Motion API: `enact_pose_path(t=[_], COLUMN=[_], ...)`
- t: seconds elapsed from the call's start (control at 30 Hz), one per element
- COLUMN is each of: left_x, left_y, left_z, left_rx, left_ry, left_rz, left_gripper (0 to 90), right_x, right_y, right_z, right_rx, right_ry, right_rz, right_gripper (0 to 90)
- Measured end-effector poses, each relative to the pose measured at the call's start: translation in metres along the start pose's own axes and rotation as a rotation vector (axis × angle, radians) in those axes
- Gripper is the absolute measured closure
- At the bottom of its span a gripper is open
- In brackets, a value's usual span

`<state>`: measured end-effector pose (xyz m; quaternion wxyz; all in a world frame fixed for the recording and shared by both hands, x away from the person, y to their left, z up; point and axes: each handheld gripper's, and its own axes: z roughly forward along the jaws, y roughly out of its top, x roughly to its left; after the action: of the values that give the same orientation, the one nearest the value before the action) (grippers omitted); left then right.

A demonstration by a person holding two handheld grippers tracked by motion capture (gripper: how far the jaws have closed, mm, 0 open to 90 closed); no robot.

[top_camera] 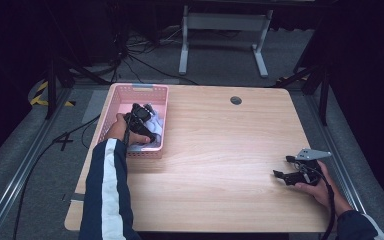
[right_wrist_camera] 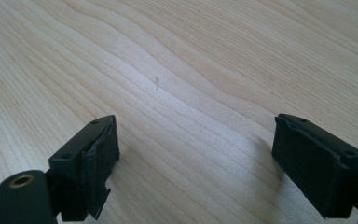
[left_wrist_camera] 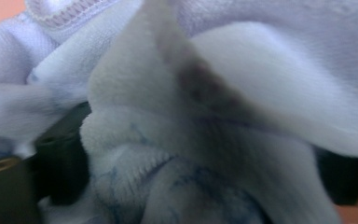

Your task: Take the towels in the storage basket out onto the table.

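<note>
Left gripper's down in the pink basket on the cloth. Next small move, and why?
Probably close the left gripper on the pale cloth: fabric bunches between its jaws, which sit well apart inside the pink basket. The right gripper is open over bare table.

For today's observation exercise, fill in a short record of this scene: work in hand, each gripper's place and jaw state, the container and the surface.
Work in hand: handling a pale cloth in a pink basket
Left gripper: inside the basket, pressed into the cloth; jaw state cannot be told
Right gripper: jaws wide apart, holding nothing, low over the wooden table near its right edge
Basket: at the table's far left corner
</note>
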<state>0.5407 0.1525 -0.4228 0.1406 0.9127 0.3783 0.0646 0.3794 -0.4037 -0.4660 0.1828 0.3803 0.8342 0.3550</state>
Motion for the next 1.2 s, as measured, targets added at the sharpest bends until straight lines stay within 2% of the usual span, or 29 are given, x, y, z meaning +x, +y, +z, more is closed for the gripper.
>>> enact_pose_path(t=[0.17, 0.27, 0.33, 0.47, 0.5, 0.57, 0.63, 0.67, 0.7, 0.77, 0.8, 0.83, 0.87, 0.9, 0.93, 1.03, 1.07, 1.13, 1.2], left_x=[-0.001, 0.002, 0.001, -0.007, -0.008, -0.007, -0.005, -0.003, -0.002, 0.0, 0.0, 0.0, 0.0, 0.0, -0.001, -0.002, -0.002, -0.004, -0.005], left_y=[-0.004, -0.011, -0.013, -0.009, -0.009, -0.012, -0.015, -0.017, -0.019, -0.023, -0.023, -0.024, -0.026, -0.026, -0.026, -0.028, -0.029, -0.029, -0.031], left_z=[-0.009, -0.013, -0.015, -0.019, -0.021, -0.027, -0.033, -0.039, -0.047, -0.06, -0.06, -0.067, -0.08, -0.08, -0.09, -0.112, -0.121, -0.134, -0.148], left_rx=[-0.017, -0.051, -0.057, -0.043, -0.059, -0.109, -0.163, -0.2, -0.241, -0.319, -0.319, -0.346, -0.405, -0.405, -0.415, -0.483, -0.516, -0.557, -0.586], left_ry=[-0.022, -0.044, -0.036, 0.05, 0.079, 0.104, 0.107, 0.12, 0.151, 0.173, 0.173, 0.19, 0.219, 0.219, 0.232, 0.263, 0.251, 0.274, 0.274], left_rz=[-0.008, -0.035, -0.035, -0.015, -0.023, -0.048, -0.08, -0.101, -0.121, -0.147, -0.147, -0.157, -0.165, -0.165, -0.172, -0.174, -0.176, -0.175, -0.175], left_gripper=[43.1, 55.8, 58.7, 62.3, 63.1, 64.3, 65.2, 65.6, 65.8, 65.8, 65.8, 65.9, 65.9, 66.0, 66.0, 66.1, 66.1, 66.2, 66.3], right_x=[0.0, 0.0, 0.0, 0.001, 0.001, 0.001, 0.0, 0.0, 0.0, 0.0, 0.0, 0.001, 0.0, 0.0, 0.0, 0.0, 0.0, 0.001, 0.001], right_y=[0.0, 0.0, 0.0, -0.001, -0.001, -0.001, -0.001, -0.001, -0.001, -0.001, -0.001, -0.001, -0.001, -0.001, -0.001, -0.001, -0.001, -0.001, -0.001], right_z=[0.0, 0.0, 0.0, -0.001, -0.001, -0.001, -0.001, -0.001, -0.001, -0.001, -0.001, -0.001, -0.001, -0.001, -0.001, -0.001, -0.001, -0.001, -0.001], right_rx=[0.0, 0.0, -0.001, -0.002, -0.002, -0.002, -0.001, -0.002, -0.001, -0.001, -0.001, -0.003, -0.001, -0.001, -0.001, -0.002, -0.001, -0.003, -0.003], right_ry=[0.0, -0.001, -0.002, 0.0, 0.001, 0.0, 0.001, 0.001, 0.001, 0.001, 0.001, 0.0, 0.001, 0.001, 0.001, 0.001, 0.002, 0.001, 0.001], right_rz=[0.001, 0.0, 0.001, 0.002, 0.004, 0.0, 0.0, 0.0, -0.001, -0.002, -0.002, -0.001, -0.002, -0.002, -0.002, -0.001, -0.002, -0.001, 0.0], right_gripper=[15.0, 15.0, 15.0, 15.0, 14.9, 14.9, 14.9, 15.0, 15.0, 14.9, 14.9, 15.0, 14.9, 14.9, 15.0, 14.9, 14.9, 15.0, 15.0])
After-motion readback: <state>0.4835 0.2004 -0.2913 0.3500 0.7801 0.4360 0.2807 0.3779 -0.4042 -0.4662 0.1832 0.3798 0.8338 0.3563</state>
